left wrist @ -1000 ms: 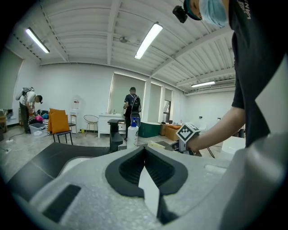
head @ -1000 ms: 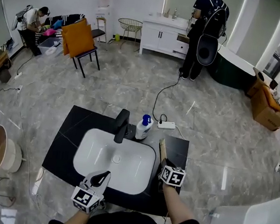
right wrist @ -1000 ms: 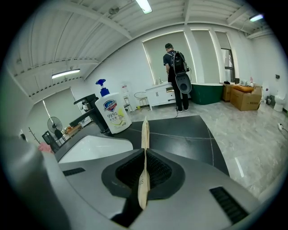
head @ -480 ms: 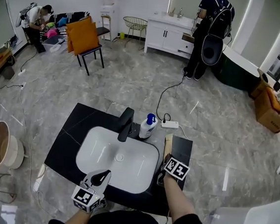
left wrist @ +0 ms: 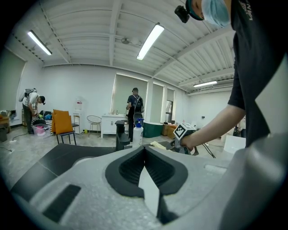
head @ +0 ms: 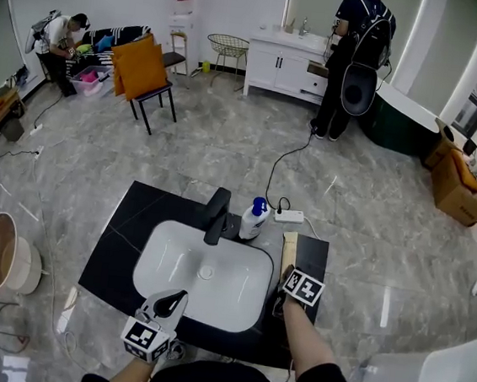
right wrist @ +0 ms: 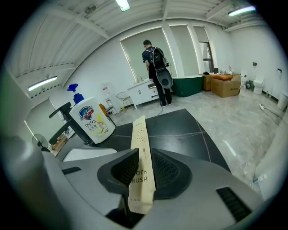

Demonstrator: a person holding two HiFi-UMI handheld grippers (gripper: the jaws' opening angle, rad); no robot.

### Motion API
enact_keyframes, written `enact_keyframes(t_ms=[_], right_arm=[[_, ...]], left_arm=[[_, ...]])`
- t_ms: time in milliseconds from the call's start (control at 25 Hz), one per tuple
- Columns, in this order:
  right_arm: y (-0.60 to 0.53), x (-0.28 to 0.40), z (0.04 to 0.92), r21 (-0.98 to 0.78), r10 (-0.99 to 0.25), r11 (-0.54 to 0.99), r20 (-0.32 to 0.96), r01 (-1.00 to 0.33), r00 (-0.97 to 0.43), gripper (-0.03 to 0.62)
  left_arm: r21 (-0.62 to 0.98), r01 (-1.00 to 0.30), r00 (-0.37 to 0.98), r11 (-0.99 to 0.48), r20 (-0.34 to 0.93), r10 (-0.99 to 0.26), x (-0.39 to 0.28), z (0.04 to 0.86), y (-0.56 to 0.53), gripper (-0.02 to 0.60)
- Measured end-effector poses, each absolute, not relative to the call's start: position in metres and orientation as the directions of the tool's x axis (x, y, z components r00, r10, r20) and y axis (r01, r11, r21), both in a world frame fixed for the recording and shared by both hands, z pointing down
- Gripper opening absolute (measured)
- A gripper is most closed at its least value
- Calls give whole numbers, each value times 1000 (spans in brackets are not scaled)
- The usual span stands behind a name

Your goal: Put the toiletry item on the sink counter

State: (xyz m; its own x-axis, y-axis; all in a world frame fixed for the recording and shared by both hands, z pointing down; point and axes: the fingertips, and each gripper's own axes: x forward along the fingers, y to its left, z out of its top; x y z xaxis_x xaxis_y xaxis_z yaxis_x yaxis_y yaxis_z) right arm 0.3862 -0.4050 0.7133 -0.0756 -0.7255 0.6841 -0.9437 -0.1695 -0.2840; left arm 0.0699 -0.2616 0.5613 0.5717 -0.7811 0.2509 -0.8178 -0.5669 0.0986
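The toiletry item is a long tan paper toothbrush packet that lies on the black counter, right of the white basin. In the right gripper view the packet runs away between the jaws of my right gripper. Those jaws have just been opening: a gap shows at the right pad, and the packet's near end still sits between them. In the head view my right gripper sits at the packet's near end. My left gripper hovers at the basin's front edge, shut and empty.
A black faucet and a white soap pump bottle stand behind the basin. A power strip lies on the floor beyond. A person stands at a far vanity; an orange chair is at the back left.
My right gripper's marker cube has rolled and shifted a little along the counter's right side. The left gripper has stayed put.
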Motion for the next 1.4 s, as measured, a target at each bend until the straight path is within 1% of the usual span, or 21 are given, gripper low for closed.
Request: enact_keyframes(t_ms=[200,280,360,520,760,920,1080,1240,1400], right_arm=[[-400,388,707,-260,-723,-177,689,-949,-54,130],[-396,388,702,-243,-728,-175,685,-954,-41,133],[-392,386,695,-221,-741,-159,670,-962,-31,118],[-385,379,673,-123,-787,-98,617,-987,1,2],[-358,370,637,-89,-834,-100,550,-991,34,0],[-334,361,611,-124,-870,-129,491,-984,52,0],[-301,342,585,-177,-904,-126,425,-976,40,0],[-267,320,561,-165,-928,-100,370,-981,33,0],[-234,302,547,-173,-940,-119,336,-978,55,0]], left_arm=[[98,-805,589,-585,244,-770,65,558,-262,9],[98,-799,598,-594,235,-766,63,554,-262,9],[96,-791,608,-604,227,-761,61,552,-263,9],[90,-777,626,-624,218,-749,54,548,-263,9],[75,-749,657,-658,207,-725,40,540,-258,9],[55,-726,680,-685,202,-705,28,537,-253,9],[63,-699,709,-712,193,-678,18,537,-244,9],[78,-666,741,-742,187,-645,14,538,-235,9],[83,-629,773,-773,181,-609,9,538,-226,9]])
